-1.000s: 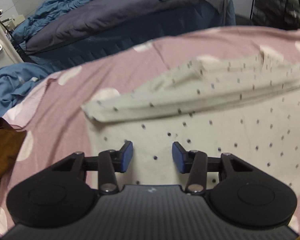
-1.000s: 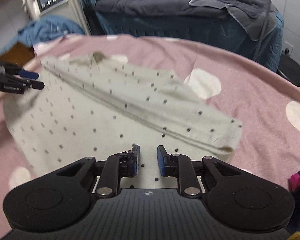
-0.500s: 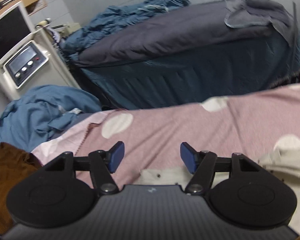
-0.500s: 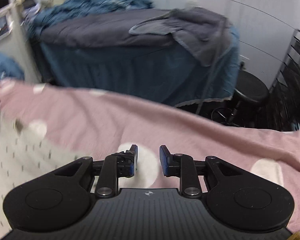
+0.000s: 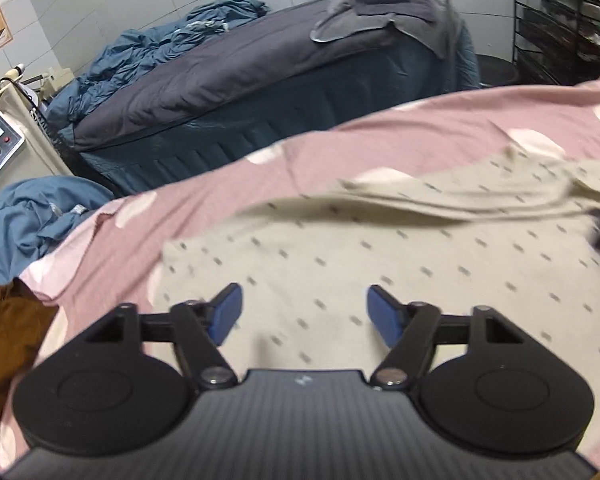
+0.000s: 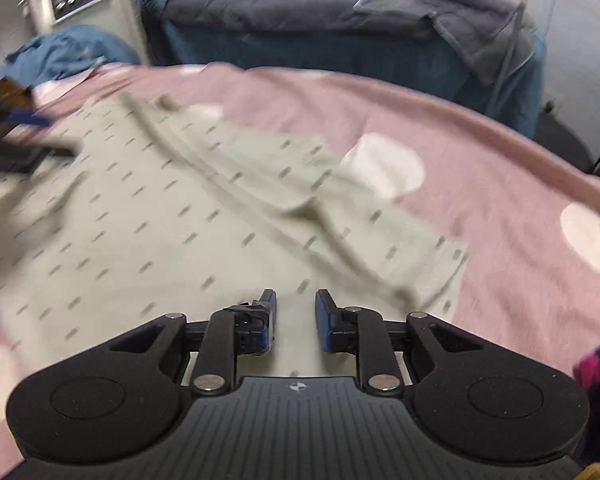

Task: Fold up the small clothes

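Now my left gripper (image 5: 303, 314) hangs above the near part of the small garment (image 5: 400, 248), its blue pads spreading wider than a second ago with only air between them and the cloth lying flat beneath. My right gripper (image 6: 295, 320) hovers over the garment's other end, pads a narrow gap apart and drawing together, nothing pinched between them that I can see. In the right wrist view the left gripper shows as a dark blur at the far left edge of the cloth.

Half a second back both cameras were tipped up at the room and saw mostly the dark bed; both now look down on the cloth again. The pale, dotted garment lies spread on the pink spotted blanket (image 5: 228, 184), with a long strip already turned over along its far edge, much as it lay a second ago. By my reading that first fold has held and both hands are free, so the next step is to pick fresh corners for another fold.

Beyond the blanket stand the dark bed (image 5: 268, 92) with a grey towel (image 5: 384, 12) on it, and a blue heap (image 5: 32, 220) at left
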Motion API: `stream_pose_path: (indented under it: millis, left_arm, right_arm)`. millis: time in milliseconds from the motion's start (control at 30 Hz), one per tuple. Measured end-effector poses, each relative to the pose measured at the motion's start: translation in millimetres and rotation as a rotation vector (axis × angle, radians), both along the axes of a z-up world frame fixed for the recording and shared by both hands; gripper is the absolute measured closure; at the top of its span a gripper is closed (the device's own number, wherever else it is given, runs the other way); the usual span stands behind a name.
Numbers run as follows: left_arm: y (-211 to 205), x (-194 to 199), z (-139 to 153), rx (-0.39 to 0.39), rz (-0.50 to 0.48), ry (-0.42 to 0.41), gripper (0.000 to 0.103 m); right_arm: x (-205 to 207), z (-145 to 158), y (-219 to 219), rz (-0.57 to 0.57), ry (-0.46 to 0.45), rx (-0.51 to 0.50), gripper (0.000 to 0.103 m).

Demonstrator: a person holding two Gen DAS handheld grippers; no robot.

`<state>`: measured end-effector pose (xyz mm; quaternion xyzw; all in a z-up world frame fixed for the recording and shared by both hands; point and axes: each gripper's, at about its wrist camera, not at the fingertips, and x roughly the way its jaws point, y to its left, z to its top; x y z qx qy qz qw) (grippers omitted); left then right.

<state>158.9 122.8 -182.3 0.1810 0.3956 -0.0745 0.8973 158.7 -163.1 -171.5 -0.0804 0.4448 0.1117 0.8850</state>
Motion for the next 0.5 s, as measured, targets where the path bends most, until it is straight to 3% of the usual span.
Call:
stream_pose_path:
  millis: [167, 267, 367, 500]
  left_arm:
    - [-30.2, -47.6, 2.6, 0.010, -0.069, -0.013, 0.028]
    - [-57.9, -85.3, 7.0, -0.035, -0.205, 0.003, 0.028]
    - [-95.5, -124.8, 6.9, -0.021, -0.388, 0.002, 0.028]
    - [-140.1, -172.0, -6.0, 0.091, -0.600, -0.055, 0.029]
  right_arm:
    - [58.6, 16.8, -12.6, -0.113, -0.108, -0.041, 0.067]
    - [79.9, 36.8, -33.2, -0.185, -0.175, -0.035, 0.037]
    - [87.7, 51.9, -64.6, -0.181, -0.131, 0.063, 0.036]
    - [68.6, 61.1, -98.2, -0.109, 0.016, 0.271, 0.036]
